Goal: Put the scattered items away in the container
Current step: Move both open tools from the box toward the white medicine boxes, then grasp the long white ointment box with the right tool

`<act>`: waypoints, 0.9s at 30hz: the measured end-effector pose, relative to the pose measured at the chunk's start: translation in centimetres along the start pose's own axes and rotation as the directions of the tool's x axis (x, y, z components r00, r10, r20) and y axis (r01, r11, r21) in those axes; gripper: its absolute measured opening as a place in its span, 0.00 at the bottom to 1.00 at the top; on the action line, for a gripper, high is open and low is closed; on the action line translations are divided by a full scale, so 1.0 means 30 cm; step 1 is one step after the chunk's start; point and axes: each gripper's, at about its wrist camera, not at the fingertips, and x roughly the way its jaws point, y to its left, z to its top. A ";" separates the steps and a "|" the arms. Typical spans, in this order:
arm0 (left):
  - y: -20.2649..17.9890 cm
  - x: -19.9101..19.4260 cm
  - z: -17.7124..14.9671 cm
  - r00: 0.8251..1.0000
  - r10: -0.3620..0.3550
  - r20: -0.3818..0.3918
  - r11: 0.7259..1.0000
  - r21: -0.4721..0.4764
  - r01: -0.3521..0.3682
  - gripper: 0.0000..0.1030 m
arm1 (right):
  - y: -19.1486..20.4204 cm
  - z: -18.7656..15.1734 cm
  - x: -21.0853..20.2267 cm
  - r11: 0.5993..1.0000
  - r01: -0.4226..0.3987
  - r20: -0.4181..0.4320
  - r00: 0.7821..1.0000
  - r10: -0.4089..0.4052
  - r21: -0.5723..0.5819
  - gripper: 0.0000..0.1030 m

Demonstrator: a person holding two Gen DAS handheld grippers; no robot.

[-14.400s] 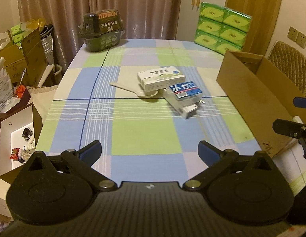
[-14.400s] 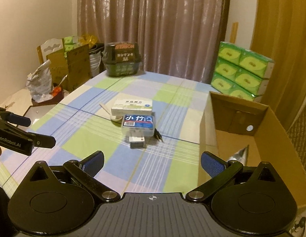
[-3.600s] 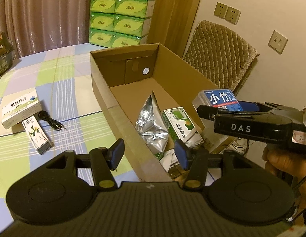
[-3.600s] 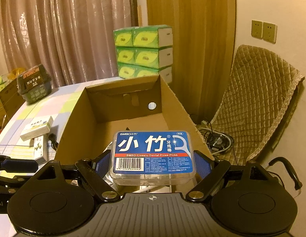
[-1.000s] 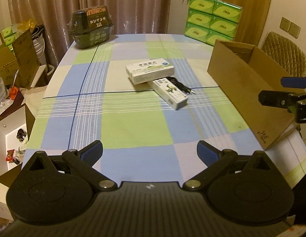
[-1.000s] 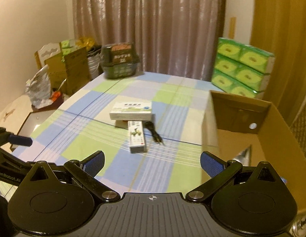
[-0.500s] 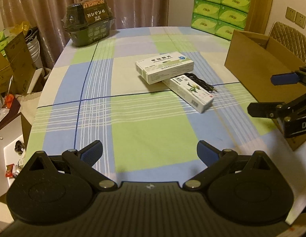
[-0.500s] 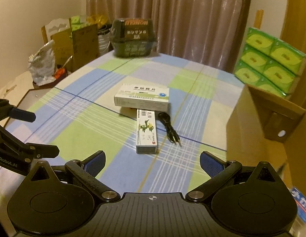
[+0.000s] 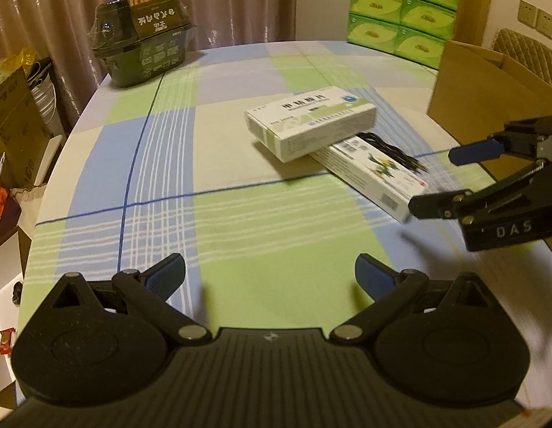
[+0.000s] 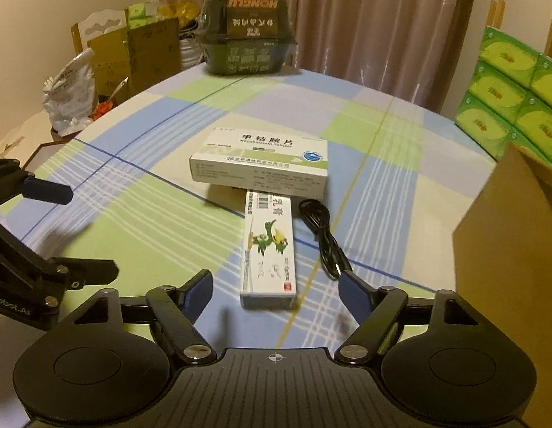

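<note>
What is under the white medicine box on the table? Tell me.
One end of the long narrow box lies under the white medicine box, propping it up. How far it reaches underneath is covered. The black cable lies beside them.

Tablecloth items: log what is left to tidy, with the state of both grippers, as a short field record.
surface: checked tablecloth
item 1: white medicine box, resting partly on item 2
item 2: long narrow box, one end under item 1
item 3: black cable, beside item 2
container: cardboard box, at the table's right side
right gripper: jaws closing, the long narrow box's near end between them, untouched
left gripper: open, empty
</note>
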 end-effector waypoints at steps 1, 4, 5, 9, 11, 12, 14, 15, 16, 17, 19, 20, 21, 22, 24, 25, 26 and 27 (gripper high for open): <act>0.005 0.013 0.006 1.000 0.000 0.006 1.000 -0.001 0.000 0.97 | 0.000 0.005 0.013 1.000 0.001 0.000 1.000 -0.001 -0.004 0.70; 0.022 0.054 0.021 1.000 -0.002 0.026 1.000 -0.011 0.002 0.97 | -0.001 0.024 0.052 1.000 0.001 -0.007 1.000 -0.001 -0.007 0.67; 0.027 0.060 0.024 0.999 -0.008 0.037 1.000 -0.014 0.009 0.97 | -0.002 0.030 0.064 1.000 0.000 -0.008 1.000 -0.001 -0.007 0.65; 0.034 0.073 0.033 0.997 -0.036 0.063 0.999 0.001 0.036 0.97 | 0.004 0.048 0.115 1.000 -0.004 -0.018 1.000 0.004 -0.024 0.60; 0.030 0.076 0.029 0.998 -0.038 0.055 0.999 0.027 0.037 0.97 | 0.006 0.052 0.139 0.999 -0.005 -0.022 1.000 0.005 -0.031 0.57; 0.028 0.078 0.023 0.998 -0.044 0.050 0.998 0.038 0.042 0.97 | 0.007 0.055 0.151 0.999 -0.006 -0.025 1.000 0.005 -0.035 0.55; 0.027 0.080 0.013 0.998 -0.043 0.044 0.998 0.048 0.041 0.97 | 0.009 0.056 0.171 0.999 -0.003 -0.029 1.000 0.002 -0.038 0.47; 0.028 0.082 0.006 0.998 -0.046 0.040 0.998 0.048 0.044 0.97 | 0.009 0.057 0.179 0.999 -0.002 -0.033 0.999 0.001 -0.039 0.43; 0.030 0.086 0.000 0.998 -0.052 0.035 0.998 0.046 0.050 0.97 | 0.008 0.058 0.185 0.999 0.000 -0.035 0.999 -0.001 -0.039 0.36; 0.032 0.089 -0.007 0.998 -0.057 0.030 0.998 0.043 0.055 0.97 | 0.007 0.057 0.186 0.999 -0.002 -0.036 0.999 0.000 -0.038 0.36; 0.034 0.090 -0.015 0.998 -0.066 0.021 0.997 0.041 0.066 0.97 | 0.013 0.052 0.177 0.999 -0.001 -0.038 0.999 -0.001 -0.045 0.35; 0.034 0.089 -0.017 0.997 -0.069 0.019 0.997 0.044 0.068 0.97 | 0.015 0.047 0.169 0.999 -0.006 -0.042 0.999 0.004 -0.047 0.35; 0.033 0.086 -0.018 0.997 -0.070 0.017 0.996 0.048 0.069 0.97 | 0.017 0.039 0.160 0.999 -0.013 -0.048 0.999 0.011 -0.048 0.35; 0.032 0.082 -0.018 0.997 -0.073 0.017 0.996 0.052 0.072 0.97 | 0.020 0.029 0.146 0.999 -0.019 -0.052 0.999 0.016 -0.049 0.35; 0.030 0.069 -0.018 0.997 -0.079 0.022 0.995 0.056 0.078 0.97 | 0.032 -0.001 0.115 0.998 -0.027 -0.062 0.998 0.023 -0.055 0.35; 0.027 0.064 -0.019 0.996 -0.084 0.024 0.995 0.061 0.082 0.97 | 0.035 -0.020 0.096 0.998 -0.032 -0.068 0.997 0.029 -0.051 0.35; 0.024 0.061 -0.021 0.996 -0.086 0.024 0.994 0.066 0.084 0.97 | 0.038 -0.036 0.077 0.998 -0.039 -0.073 0.997 0.036 -0.044 0.35; 0.020 0.058 -0.023 0.996 -0.084 0.023 0.994 0.071 0.082 0.97 | 0.041 -0.055 0.056 0.998 -0.044 -0.079 0.996 0.041 -0.040 0.35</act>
